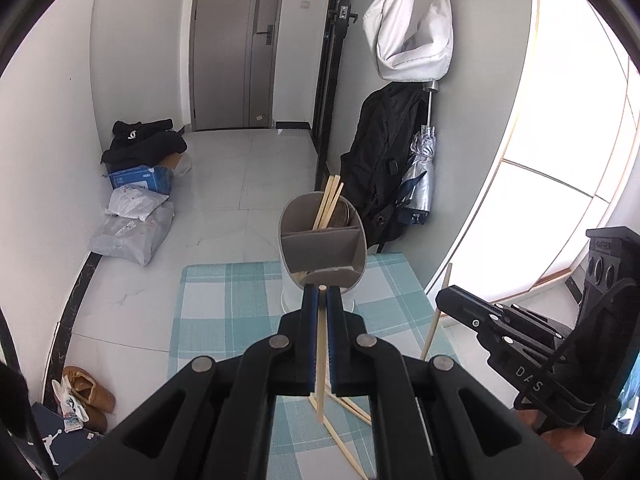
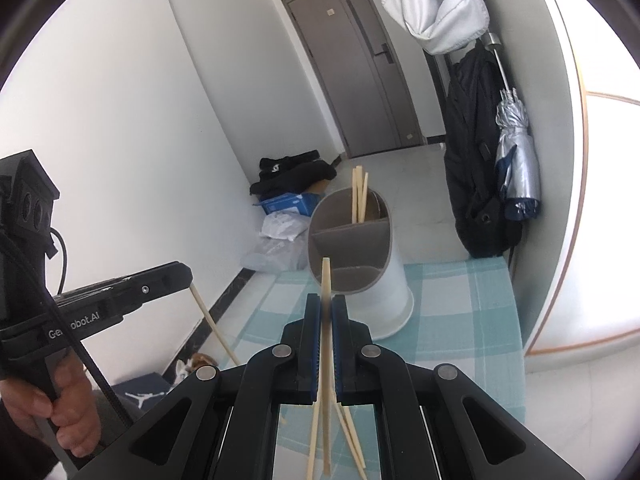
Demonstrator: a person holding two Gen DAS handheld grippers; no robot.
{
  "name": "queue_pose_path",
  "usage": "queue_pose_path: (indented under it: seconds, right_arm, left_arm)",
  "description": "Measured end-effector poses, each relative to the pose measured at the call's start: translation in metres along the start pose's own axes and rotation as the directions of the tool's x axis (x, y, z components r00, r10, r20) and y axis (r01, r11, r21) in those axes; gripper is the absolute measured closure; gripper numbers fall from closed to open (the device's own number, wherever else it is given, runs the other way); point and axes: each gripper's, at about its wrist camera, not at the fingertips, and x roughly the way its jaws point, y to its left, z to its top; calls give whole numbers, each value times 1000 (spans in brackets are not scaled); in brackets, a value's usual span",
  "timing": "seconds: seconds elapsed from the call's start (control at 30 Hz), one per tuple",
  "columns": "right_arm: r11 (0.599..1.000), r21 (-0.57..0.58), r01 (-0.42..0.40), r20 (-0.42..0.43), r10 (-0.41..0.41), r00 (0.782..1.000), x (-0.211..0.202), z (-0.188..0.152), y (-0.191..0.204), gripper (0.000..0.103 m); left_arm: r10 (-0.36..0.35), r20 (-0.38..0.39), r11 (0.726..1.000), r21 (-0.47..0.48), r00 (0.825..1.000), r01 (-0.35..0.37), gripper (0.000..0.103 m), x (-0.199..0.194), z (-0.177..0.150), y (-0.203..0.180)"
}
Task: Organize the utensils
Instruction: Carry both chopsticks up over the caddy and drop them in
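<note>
A white utensil holder (image 1: 320,276) (image 2: 396,280) with grey dividers stands on the teal checked mat (image 1: 224,300) (image 2: 460,304). Several chopsticks (image 1: 330,200) (image 2: 360,196) stick up from its far compartment. My left gripper (image 1: 322,294) (image 2: 189,277) is shut on one pale chopstick (image 1: 321,360) (image 2: 212,324), held upright just short of the holder. My right gripper (image 2: 326,300) (image 1: 442,298) is shut on another chopstick (image 2: 326,280) (image 1: 436,316); a second stick seems to run beside it below the pads. Loose chopsticks (image 1: 344,440) (image 2: 354,440) lie on the mat below both grippers.
A black backpack (image 1: 380,160) and a folded silver umbrella (image 1: 420,176) hang on the wall to the right, behind the mat. Parcels and a blue box (image 1: 136,208) lie on the tiled floor to the left. Shoes (image 1: 88,396) sit near the mat's left edge.
</note>
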Motion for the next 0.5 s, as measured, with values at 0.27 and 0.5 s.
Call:
queue_pose_path:
  seconds: [0.27,0.5]
  right_arm:
    - [1000,-1,1,73,-1,997,6,63,-3,99]
    - [1000,-1,1,144,-1,990,25,130,-10,99]
  left_arm:
    - [-55,14,997,-56,998,56,102,1,60,11]
    - [-90,73,990,-105,993,98,102,11,116,26]
